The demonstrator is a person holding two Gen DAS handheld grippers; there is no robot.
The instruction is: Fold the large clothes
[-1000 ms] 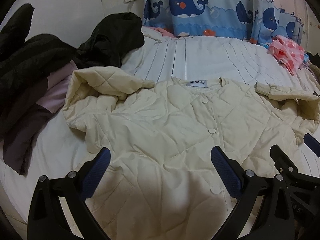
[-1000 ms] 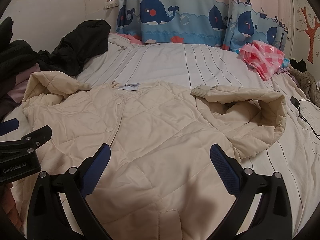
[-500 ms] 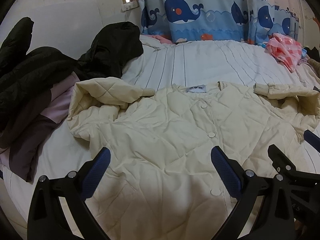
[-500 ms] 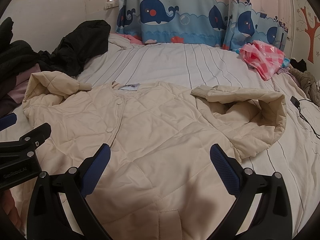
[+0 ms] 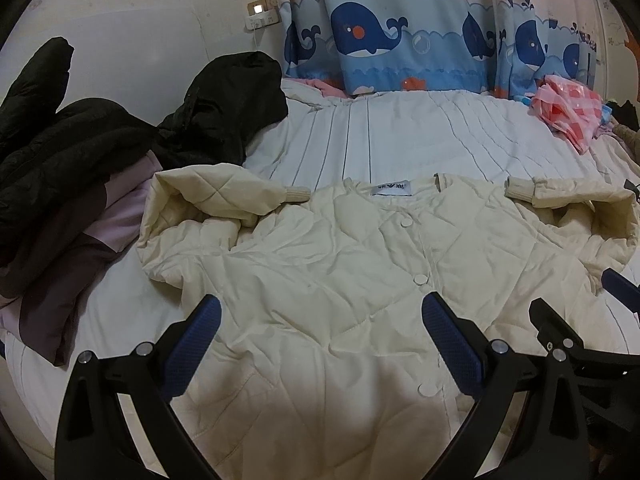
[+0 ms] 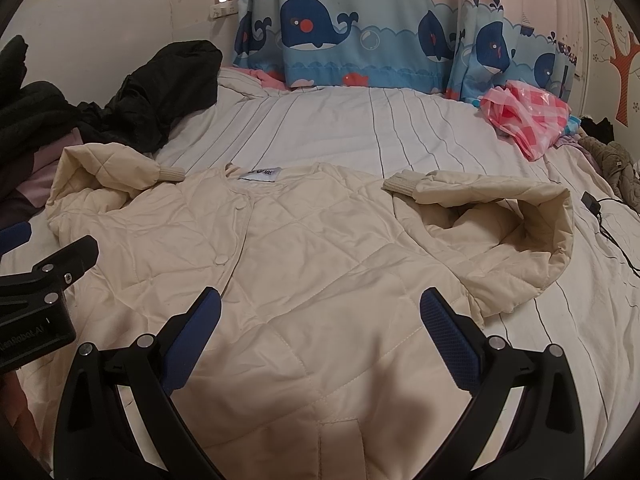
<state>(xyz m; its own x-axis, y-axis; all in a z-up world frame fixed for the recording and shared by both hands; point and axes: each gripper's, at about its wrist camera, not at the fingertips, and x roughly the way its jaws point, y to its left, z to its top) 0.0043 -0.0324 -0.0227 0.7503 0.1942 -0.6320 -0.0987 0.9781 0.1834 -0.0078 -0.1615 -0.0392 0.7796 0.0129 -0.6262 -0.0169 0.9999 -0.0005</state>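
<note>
The cream jacket [image 5: 340, 280] is lying collar-away, hem nearest both grippers; the left gripper [image 5: 320, 332] and right gripper [image 6: 320, 328] are hovering side by side, jaws gaping, gripping nothing

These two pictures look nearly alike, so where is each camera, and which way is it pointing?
Left wrist view: sits on the left gripper, looking forward over the cream jacket toward the whale curtain; its own open fingers show, with the right gripper at the right edge.
Right wrist view: sits on the right gripper, facing the same way; its open fingers show, with the left gripper at the left edge.
Shared: jacket, curtain, black clothes, pink checked bag, striped bed.
</note>
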